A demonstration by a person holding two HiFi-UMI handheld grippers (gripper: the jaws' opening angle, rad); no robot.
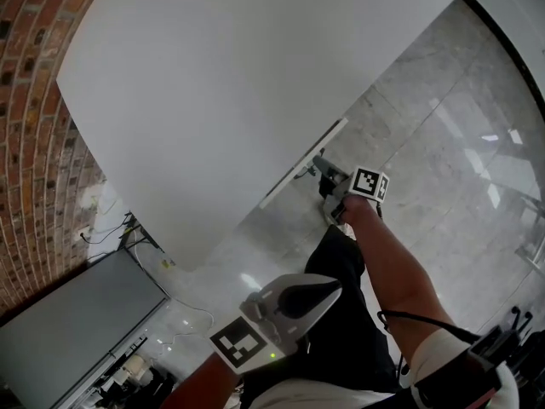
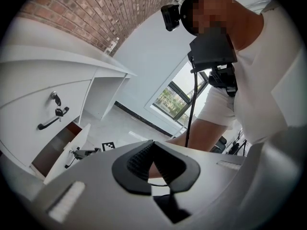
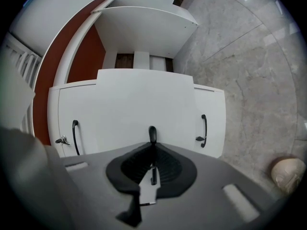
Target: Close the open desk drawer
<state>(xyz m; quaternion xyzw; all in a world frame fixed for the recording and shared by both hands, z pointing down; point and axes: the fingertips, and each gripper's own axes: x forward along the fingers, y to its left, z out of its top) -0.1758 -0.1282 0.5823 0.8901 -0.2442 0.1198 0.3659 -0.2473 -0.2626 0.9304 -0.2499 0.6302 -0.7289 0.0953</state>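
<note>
In the head view the white drawer front (image 1: 289, 177) juts out from under the white desk top (image 1: 221, 100). My right gripper (image 1: 321, 169) is at that front. In the right gripper view its jaws (image 3: 152, 148) are shut on the drawer's black handle (image 3: 152, 133), which runs into the slit between the pads. The left gripper view shows the drawer (image 2: 60, 157) pulled out, brown inside, with the right gripper (image 2: 80, 152) on its front. My left gripper (image 1: 328, 288) hangs low by the person's body, shut and holding nothing (image 2: 152, 145).
Two more black handles (image 3: 75, 137) (image 3: 204, 130) flank the held one, with a key lock (image 3: 61, 140) at the left. A brick wall (image 1: 34, 100) rises behind the desk. Cables (image 1: 128, 228) and a grey panel (image 1: 68, 322) lie on the marble floor (image 1: 443, 143).
</note>
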